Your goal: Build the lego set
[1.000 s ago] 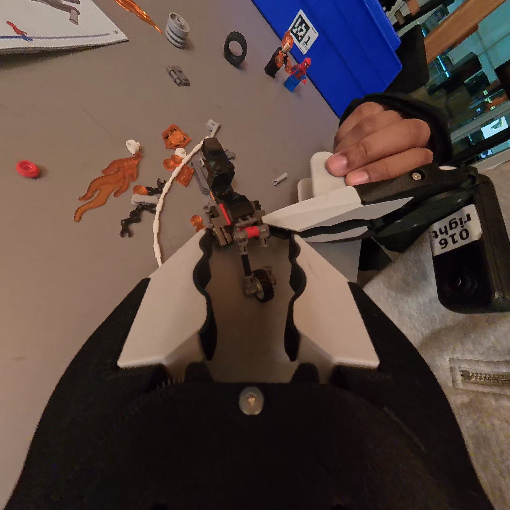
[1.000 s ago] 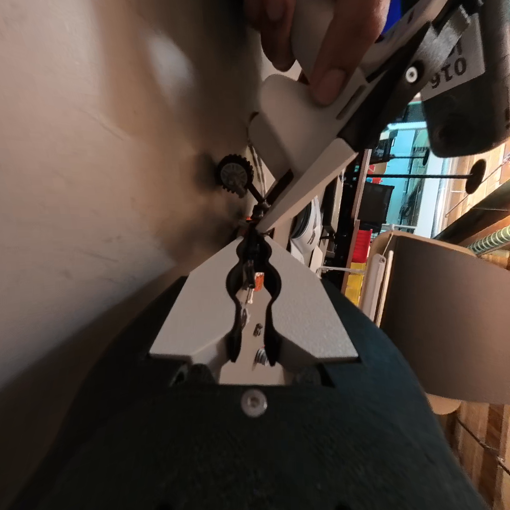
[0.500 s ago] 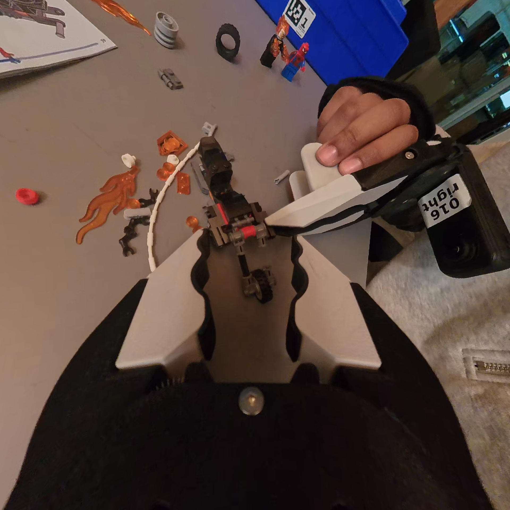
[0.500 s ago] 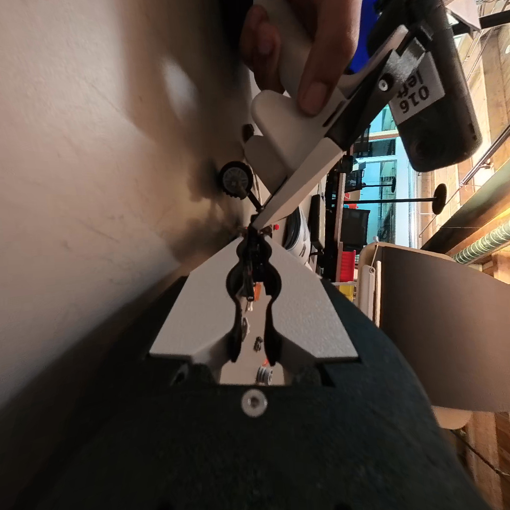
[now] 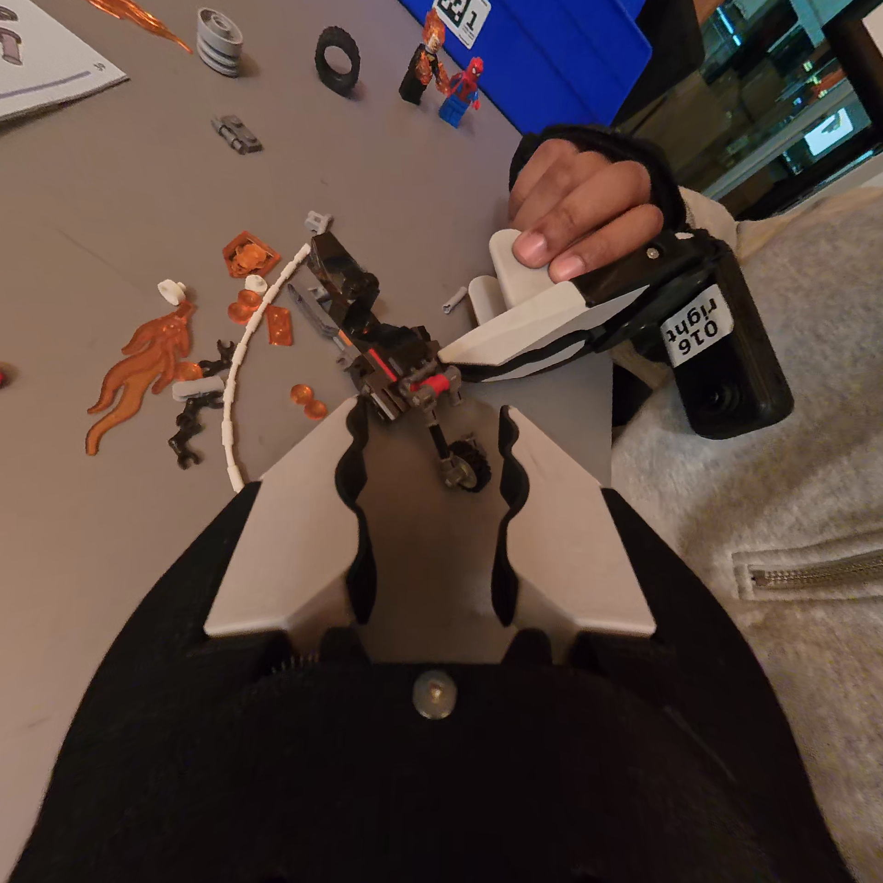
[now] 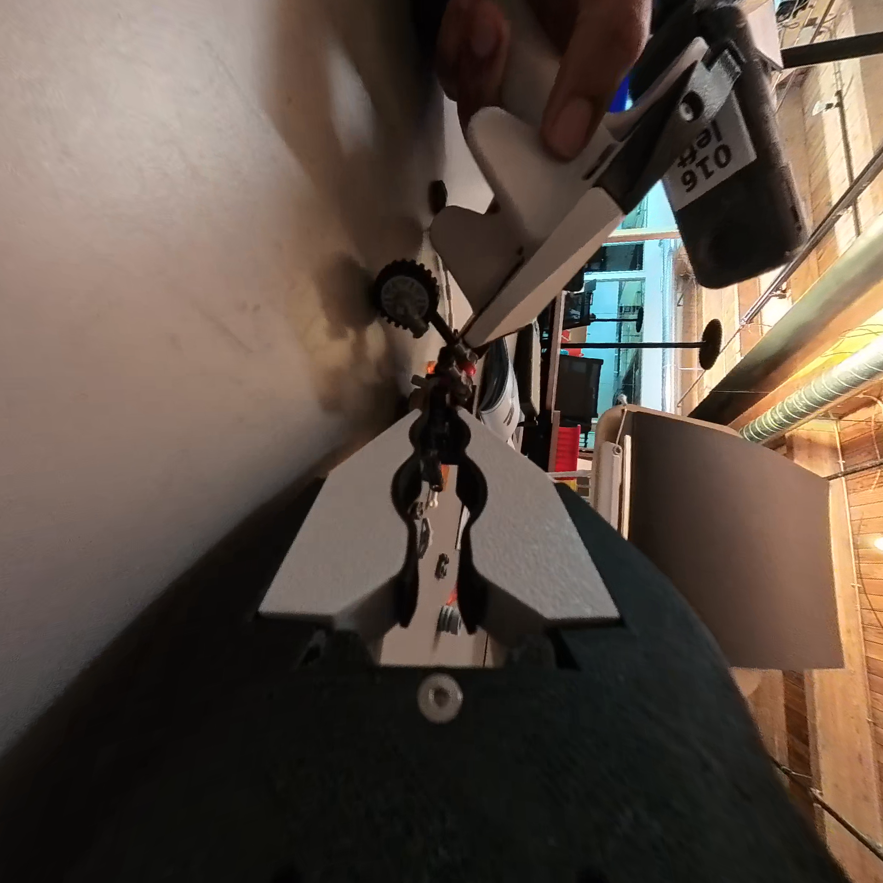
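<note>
Gripping knobbly black lego bike [image 5: 382, 353], right gripper [image 6: 437, 432], ridged tyre [image 5: 470, 466]

Partly built bike [image 5: 382, 353] sits on the grey table: black body, red bar, grey rear axle; thin black fork ending in a small wheel [image 5: 466, 466] with black tyre, grey hub. Rear end is pinched between narrow white finger tips. Loose parts are scattered to its left: orange flame [image 5: 143, 363], white segmented hose [image 5: 248, 353], black chain [image 5: 191, 425], orange studs [image 5: 306, 401]. Farther off: grey rims [image 5: 220, 40], black tyre [image 5: 337, 59], two minifigures [image 5: 444, 79].
</note>
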The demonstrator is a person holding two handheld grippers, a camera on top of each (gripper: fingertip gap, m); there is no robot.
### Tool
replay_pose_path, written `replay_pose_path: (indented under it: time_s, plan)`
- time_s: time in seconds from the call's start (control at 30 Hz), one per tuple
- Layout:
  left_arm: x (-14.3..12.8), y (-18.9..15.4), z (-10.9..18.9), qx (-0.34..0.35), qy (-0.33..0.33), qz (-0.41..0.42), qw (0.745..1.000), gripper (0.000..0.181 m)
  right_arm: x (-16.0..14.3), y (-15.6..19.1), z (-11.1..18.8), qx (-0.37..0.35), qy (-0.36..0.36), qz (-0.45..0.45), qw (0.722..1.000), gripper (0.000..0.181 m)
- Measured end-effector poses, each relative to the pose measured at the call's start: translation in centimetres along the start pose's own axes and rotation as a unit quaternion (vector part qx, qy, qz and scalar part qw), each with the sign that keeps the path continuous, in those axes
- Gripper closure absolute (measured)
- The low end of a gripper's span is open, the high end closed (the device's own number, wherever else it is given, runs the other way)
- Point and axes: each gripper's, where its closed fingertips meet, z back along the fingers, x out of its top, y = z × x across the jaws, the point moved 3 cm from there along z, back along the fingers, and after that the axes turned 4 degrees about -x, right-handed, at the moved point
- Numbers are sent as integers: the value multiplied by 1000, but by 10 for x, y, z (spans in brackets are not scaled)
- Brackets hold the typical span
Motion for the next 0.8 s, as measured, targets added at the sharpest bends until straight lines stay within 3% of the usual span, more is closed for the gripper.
replay_pose_path:
  time_s: [0.8]
  plan:
    - [4, 7, 4, -15, -15, 30, 999, 126, 9, -1, -5, 2, -12, 9, 1000, 176]
